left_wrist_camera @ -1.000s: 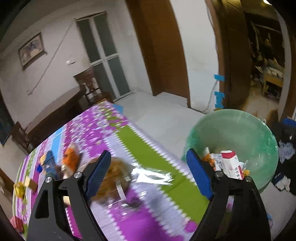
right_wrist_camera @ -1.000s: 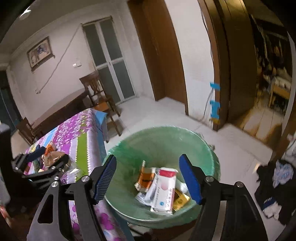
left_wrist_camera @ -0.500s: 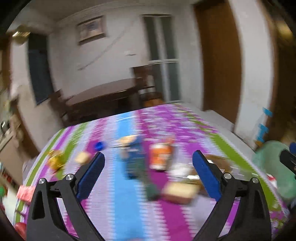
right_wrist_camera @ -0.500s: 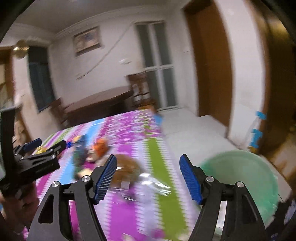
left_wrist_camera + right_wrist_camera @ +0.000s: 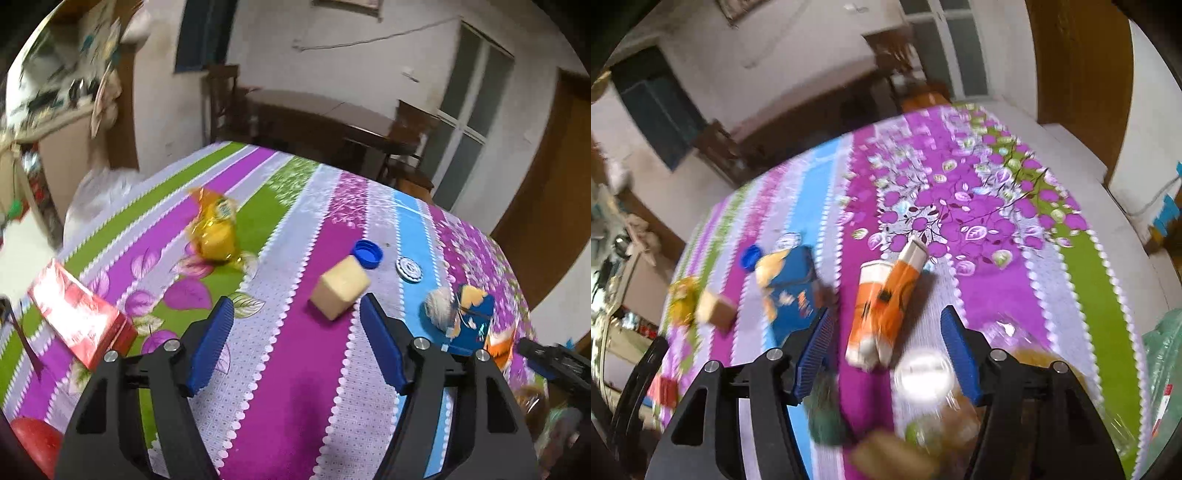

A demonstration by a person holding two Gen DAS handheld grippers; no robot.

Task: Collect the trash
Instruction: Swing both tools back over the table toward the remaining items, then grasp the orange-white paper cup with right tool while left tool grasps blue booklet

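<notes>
**Both grippers over the littered table, jaws narrowing on nothing**

While hovering above the striped purple, green and blue tablecloth of the table (image 5: 295, 369): left gripper (image 5: 295, 343) jaws closing, still spread, nothing between them, pale yellow cube-shaped box (image 5: 339, 292) just beyond. Right gripper (image 5: 886, 354) jaws likewise closing, still apart, unpressed; orange and white cartons (image 5: 882, 306) lying just ahead of the gap. Elsewhere on the cloth: yellow crinkled wrapper (image 5: 214, 230), blue bottle cap (image 5: 367, 253), red flat box (image 5: 79, 325), blue packet (image 5: 792, 291).
</notes>
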